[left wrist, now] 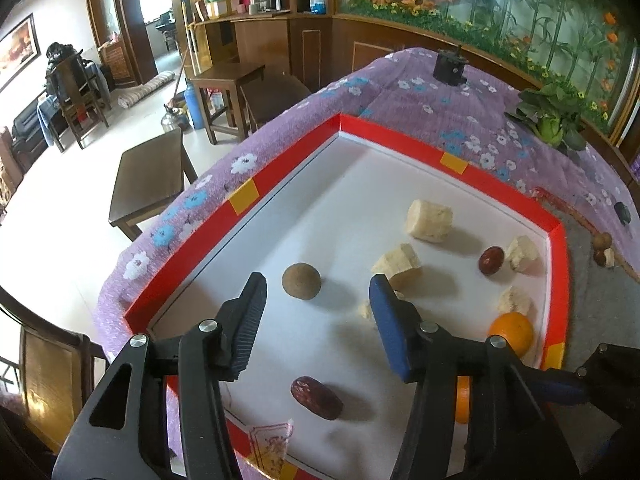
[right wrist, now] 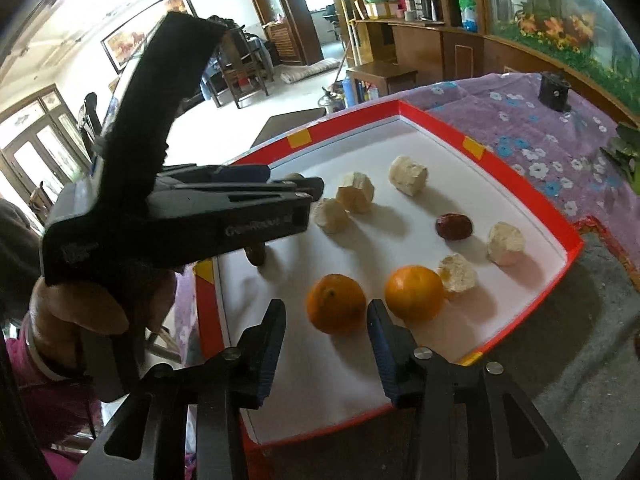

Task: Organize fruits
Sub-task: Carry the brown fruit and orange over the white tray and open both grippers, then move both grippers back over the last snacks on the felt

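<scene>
Left tongs, ribbed black pads

Two black plastic grippers are showing silver round screws at their finger pivots: the left gripper and right gripper each carrying ribbed black and blue pads. A hand is wearing a pink sleeve.

A glossy red cardboard tray with a matt white paper floor sits on purple flowered cloth, holding smooth-skinned orange mandarins and rough pale chunks.
</scene>
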`<action>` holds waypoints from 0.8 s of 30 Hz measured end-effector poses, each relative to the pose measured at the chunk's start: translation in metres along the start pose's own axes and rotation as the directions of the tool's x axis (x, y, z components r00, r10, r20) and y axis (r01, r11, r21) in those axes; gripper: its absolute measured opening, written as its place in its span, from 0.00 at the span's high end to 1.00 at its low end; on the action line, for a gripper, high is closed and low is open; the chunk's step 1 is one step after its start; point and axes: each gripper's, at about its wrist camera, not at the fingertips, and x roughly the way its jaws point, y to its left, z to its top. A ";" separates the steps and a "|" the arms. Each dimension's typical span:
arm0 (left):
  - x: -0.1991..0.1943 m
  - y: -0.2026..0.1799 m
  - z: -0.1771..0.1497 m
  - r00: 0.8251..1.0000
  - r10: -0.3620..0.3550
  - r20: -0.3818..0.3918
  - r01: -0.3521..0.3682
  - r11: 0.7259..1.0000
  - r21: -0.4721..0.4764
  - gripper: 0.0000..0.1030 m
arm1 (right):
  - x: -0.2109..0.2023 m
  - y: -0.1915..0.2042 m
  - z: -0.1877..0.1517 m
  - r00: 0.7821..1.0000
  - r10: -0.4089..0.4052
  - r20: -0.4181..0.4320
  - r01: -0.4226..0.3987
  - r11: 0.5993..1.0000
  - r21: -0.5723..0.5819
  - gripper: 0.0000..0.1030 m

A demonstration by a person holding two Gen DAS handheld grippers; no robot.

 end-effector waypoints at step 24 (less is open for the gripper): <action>-0.031 -0.153 0.004 0.983 -0.185 -0.005 0.181 0.956 0.231 0.43 | -0.105 -0.130 -0.082 0.972 -0.219 0.087 0.183 0.934 0.307 0.59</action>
